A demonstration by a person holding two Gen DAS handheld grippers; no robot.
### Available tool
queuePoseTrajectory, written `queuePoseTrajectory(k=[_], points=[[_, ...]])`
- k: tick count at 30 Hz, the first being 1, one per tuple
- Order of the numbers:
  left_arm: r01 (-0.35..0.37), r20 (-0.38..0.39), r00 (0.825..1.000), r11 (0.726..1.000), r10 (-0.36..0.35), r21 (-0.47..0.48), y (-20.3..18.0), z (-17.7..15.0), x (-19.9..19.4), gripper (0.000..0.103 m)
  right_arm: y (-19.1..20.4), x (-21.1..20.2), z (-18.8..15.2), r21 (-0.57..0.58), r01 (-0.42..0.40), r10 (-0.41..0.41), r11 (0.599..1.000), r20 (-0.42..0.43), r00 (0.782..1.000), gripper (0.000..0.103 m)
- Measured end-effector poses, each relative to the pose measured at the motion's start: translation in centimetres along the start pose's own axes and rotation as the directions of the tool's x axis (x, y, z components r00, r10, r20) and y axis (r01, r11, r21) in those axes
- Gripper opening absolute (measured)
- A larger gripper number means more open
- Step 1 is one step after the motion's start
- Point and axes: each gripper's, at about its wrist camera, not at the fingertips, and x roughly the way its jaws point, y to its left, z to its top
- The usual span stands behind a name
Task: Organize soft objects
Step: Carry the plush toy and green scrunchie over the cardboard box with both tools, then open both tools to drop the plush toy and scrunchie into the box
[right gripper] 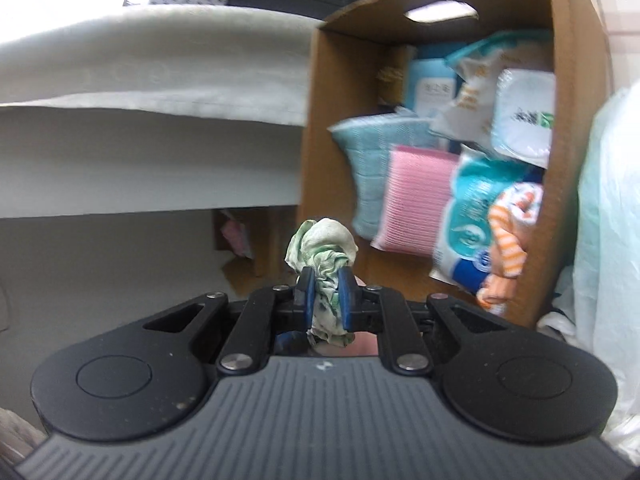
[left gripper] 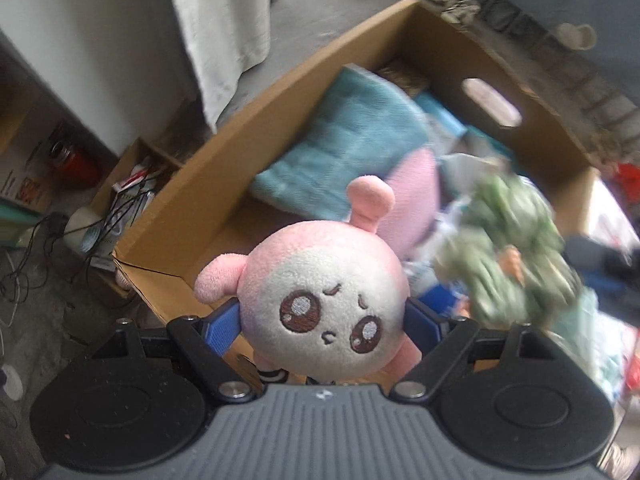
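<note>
Grey concrete floor (left gripper: 296, 12) lay around an open cardboard box (left gripper: 224, 184) that stood beside a bed draped in a white sheet (right gripper: 160, 64). Inside the box, a folded teal cloth (left gripper: 352, 136) rested against a pink cloth (right gripper: 416, 200), with plastic wipe packets (right gripper: 520, 112) and an orange striped fabric (right gripper: 508, 240) packed beside them.

At the box's near edge, the left gripper (left gripper: 324, 320) was clenched around a round pink and white plush toy (left gripper: 324, 300), its blue pads pressing both sides of the embroidered face.

Just outside the box's side wall, the right gripper (right gripper: 327, 300) pinched a crumpled green and white cloth (right gripper: 324, 252) between nearly closed jaws, the bundle bulging above the fingertips. From the left wrist view, the same green bundle appeared blurred over the box's right side.
</note>
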Motion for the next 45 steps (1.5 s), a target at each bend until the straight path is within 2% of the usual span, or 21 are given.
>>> queuePoseTrajectory(k=[5,9,14,17,20,24,27,30,34,36,38,39,42,43,44,45], points=[[-0.050,-0.070,0.996,0.999,0.050,-0.004,1.2,0.9,3.3,0.086,-1.4,1.3,-0.7,0.005,0.068,-0.068,0.998,-0.025,0.997,0.011],[-0.036,-0.111,0.993,0.999,0.037,0.012,1.4,1.2,4.8,0.087,-1.8,2.8,-1.9,-0.011,0.122,-0.123,0.992,-0.079,0.989,0.011],[-0.023,-0.123,0.992,1.000,0.025,0.017,1.4,1.5,5.9,0.087,-1.6,5.2,-3.9,-0.064,0.199,-0.207,0.978,-0.158,0.965,0.011],[-0.019,-0.134,0.991,0.999,0.023,0.032,1.3,1.7,6.2,0.088,-1.0,6.7,-4.9,-0.128,0.254,-0.275,0.959,-0.189,0.943,0.011],[-0.018,-0.144,0.989,0.998,0.026,0.056,1.1,1.8,6.8,0.089,0.1,7.9,-5.5,-0.225,0.295,-0.339,0.928,-0.185,0.923,0.012],[-0.009,-0.163,0.987,0.999,0.017,0.053,1.3,1.8,7.2,0.088,1.1,9.0,-5.8,-0.296,0.355,-0.415,0.887,-0.173,0.893,0.014],[0.000,-0.162,0.987,0.998,0.010,0.058,1.4,1.6,7.2,0.088,1.5,9.2,-6.2,-0.314,0.373,-0.437,0.873,-0.164,0.885,0.016],[0.003,-0.157,0.988,0.998,0.007,0.061,1.3,1.4,6.9,0.088,1.8,9.2,-6.3,-0.315,0.377,-0.439,0.871,-0.153,0.885,0.019],[0.019,-0.121,0.993,0.997,-0.011,0.068,1.0,1.2,6.0,0.088,2.2,8.9,-6.4,-0.310,0.371,-0.426,0.875,-0.128,0.896,0.030],[0.027,-0.091,0.996,0.996,-0.019,0.082,0.7,1.0,5.0,0.088,2.4,8.4,-6.6,-0.311,0.364,-0.413,0.878,-0.107,0.905,0.039],[0.030,-0.056,0.998,0.995,-0.025,0.096,0.3,0.8,3.9,0.088,2.8,7.4,-6.8,-0.311,0.362,-0.403,0.879,-0.076,0.912,0.053],[0.033,-0.038,0.999,0.994,-0.029,0.102,0.1,0.8,3.3,0.088,2.8,6.9,-7.0,-0.309,0.360,-0.396,0.880,-0.058,0.916,0.055],[0.029,0.018,0.999,0.992,-0.032,0.123,-0.4,0.6,1.5,0.089,3.2,5.2,-7.4,-0.294,0.363,-0.378,0.884,0.006,0.926,0.066],[0.026,0.036,0.999,0.991,-0.031,0.130,-0.7,0.6,0.8,0.089,3.4,4.3,-7.6,-0.289,0.368,-0.373,0.884,0.037,0.927,0.075],[0.022,0.056,0.998,0.990,-0.030,0.136,-0.9,0.6,0.2,0.089,3.7,3.6,-7.8,-0.287,0.377,-0.373,0.881,0.071,0.925,0.081],[0.017,0.078,0.997,0.990,-0.028,0.143,-1.2,0.5,-0.4,0.089,3.9,2.7,-8.1,-0.284,0.392,-0.376,0.875,0.112,0.920,0.083]])
